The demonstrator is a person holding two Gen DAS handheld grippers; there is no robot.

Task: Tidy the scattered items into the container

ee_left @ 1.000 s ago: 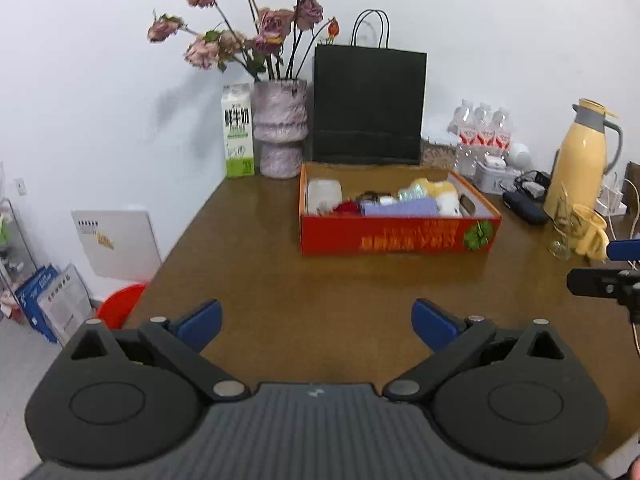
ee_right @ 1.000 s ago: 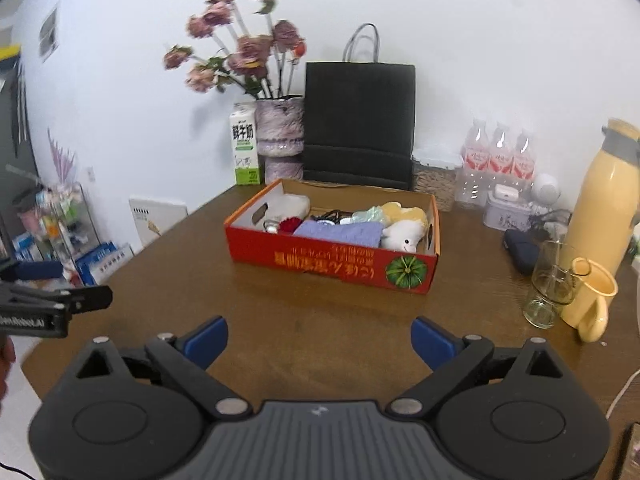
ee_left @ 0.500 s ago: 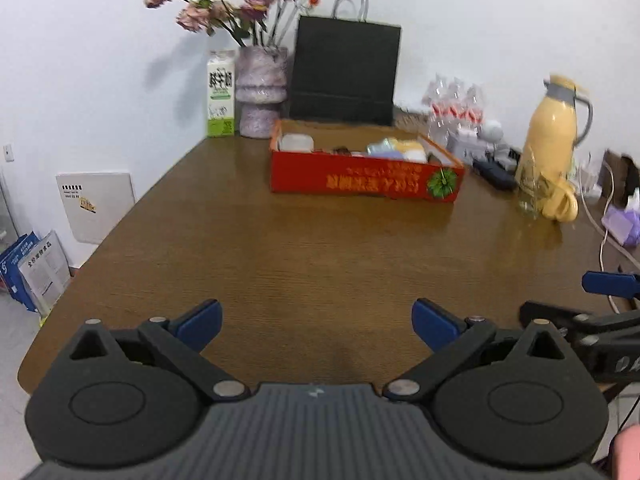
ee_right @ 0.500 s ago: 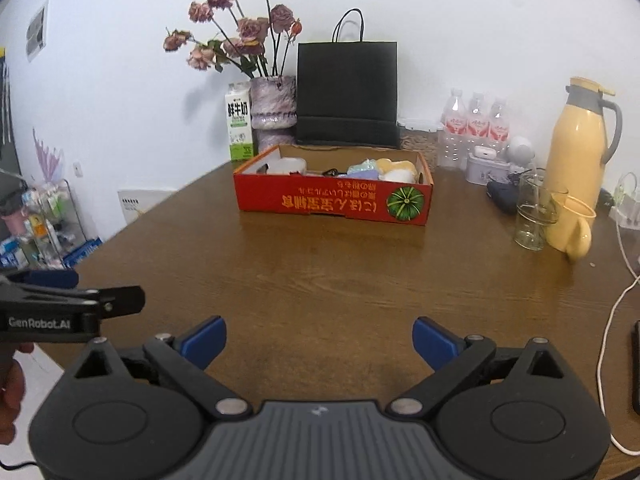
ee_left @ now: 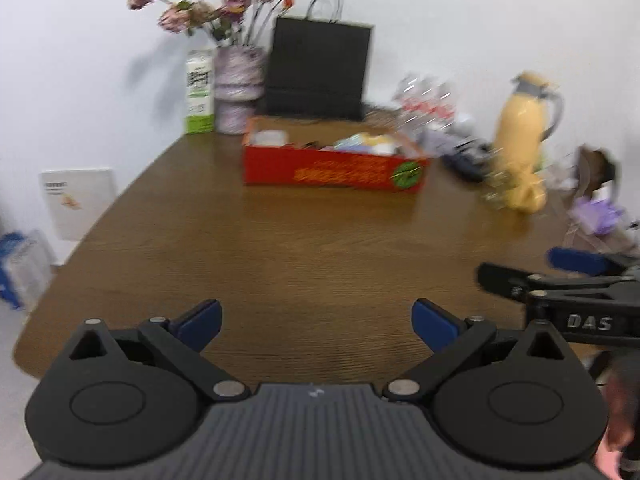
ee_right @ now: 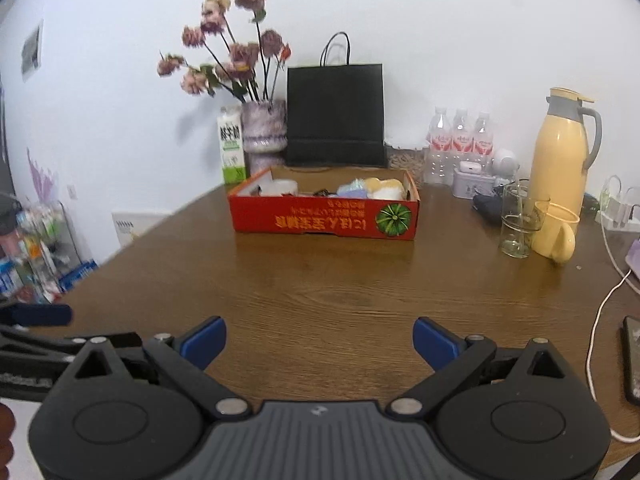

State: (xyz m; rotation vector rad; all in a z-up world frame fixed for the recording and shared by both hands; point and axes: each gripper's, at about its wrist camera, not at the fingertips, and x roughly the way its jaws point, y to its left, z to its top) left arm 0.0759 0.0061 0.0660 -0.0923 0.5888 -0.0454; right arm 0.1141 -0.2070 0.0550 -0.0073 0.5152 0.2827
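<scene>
A red cardboard box point(ee_left: 332, 170) point(ee_right: 324, 220) stands at the far middle of the brown table, holding several small items: a white tub, a pale blue cloth, a yellow soft toy. My left gripper point(ee_left: 316, 322) is open and empty, low over the table's near edge, far from the box. My right gripper point(ee_right: 319, 342) is also open and empty, near the front edge. The right gripper's blue-tipped fingers point(ee_left: 576, 262) show at the right of the left wrist view. The left wrist view is blurred.
Behind the box stand a black paper bag point(ee_right: 336, 114), a flower vase point(ee_right: 264, 132) and a milk carton point(ee_right: 232, 148). At the right are a yellow jug point(ee_right: 562, 152), a glass point(ee_right: 518, 220), a yellow mug point(ee_right: 556, 232), water bottles point(ee_right: 460, 136), a white cable point(ee_right: 600, 320) and a phone point(ee_right: 632, 360).
Both grippers have drawn back from the box toward the table's near edge; the box looks smaller and farther. Both stay open and empty.
</scene>
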